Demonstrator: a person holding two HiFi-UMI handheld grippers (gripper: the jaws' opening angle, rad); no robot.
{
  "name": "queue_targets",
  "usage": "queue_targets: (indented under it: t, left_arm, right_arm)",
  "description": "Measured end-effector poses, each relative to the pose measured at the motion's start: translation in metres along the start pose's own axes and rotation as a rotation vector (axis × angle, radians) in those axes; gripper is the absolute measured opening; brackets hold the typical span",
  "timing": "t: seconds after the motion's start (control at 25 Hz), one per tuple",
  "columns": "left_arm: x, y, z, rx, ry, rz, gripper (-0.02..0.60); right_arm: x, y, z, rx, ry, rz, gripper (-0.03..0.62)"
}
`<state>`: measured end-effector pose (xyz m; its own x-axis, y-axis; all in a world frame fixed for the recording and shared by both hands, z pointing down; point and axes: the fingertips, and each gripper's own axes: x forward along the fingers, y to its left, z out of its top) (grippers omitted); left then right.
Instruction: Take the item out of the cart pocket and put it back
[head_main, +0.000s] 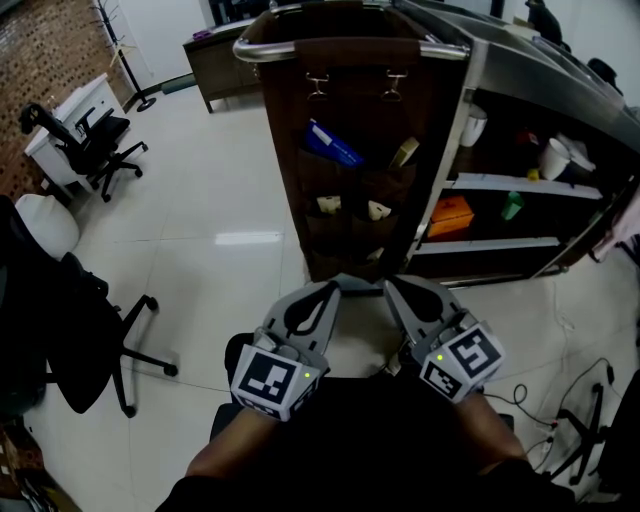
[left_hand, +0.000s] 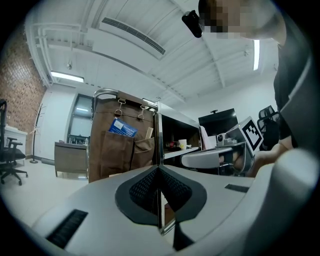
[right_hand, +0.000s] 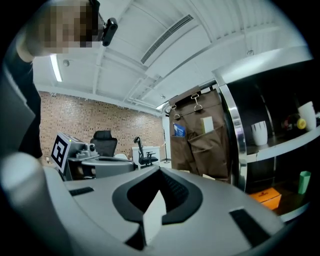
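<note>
The cart (head_main: 455, 50), in the upper middle of the frame, is well apart from both claws, and it could be pushed away if it is struck in the reach. Its brown hanging organiser (head_main: 350, 240) is soft, so a pocket could be dragged up with the item. The blue packet (head_main: 333, 145) stands tilted in the upper left pocket, its lower part hidden. The left gripper (head_main: 335, 286) and right gripper (head_main: 388, 284), at lower centre, are both closed on nothing. The pale things (head_main: 328, 205) in the lower pockets cannot be identified.
</note>
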<state>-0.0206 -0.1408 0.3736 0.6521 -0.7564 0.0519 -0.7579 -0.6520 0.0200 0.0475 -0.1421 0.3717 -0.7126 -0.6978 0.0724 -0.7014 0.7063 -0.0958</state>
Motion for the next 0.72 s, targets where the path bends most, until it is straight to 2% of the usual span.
queue_targets:
  t: [0.72]
  left_arm:
    - [0.0045,-0.0001,0.0059,0.002,-0.014,-0.005,0.000]
  right_arm:
    - [0.0017,0.0001,-0.0005,0.006,0.000,0.004,0.003]
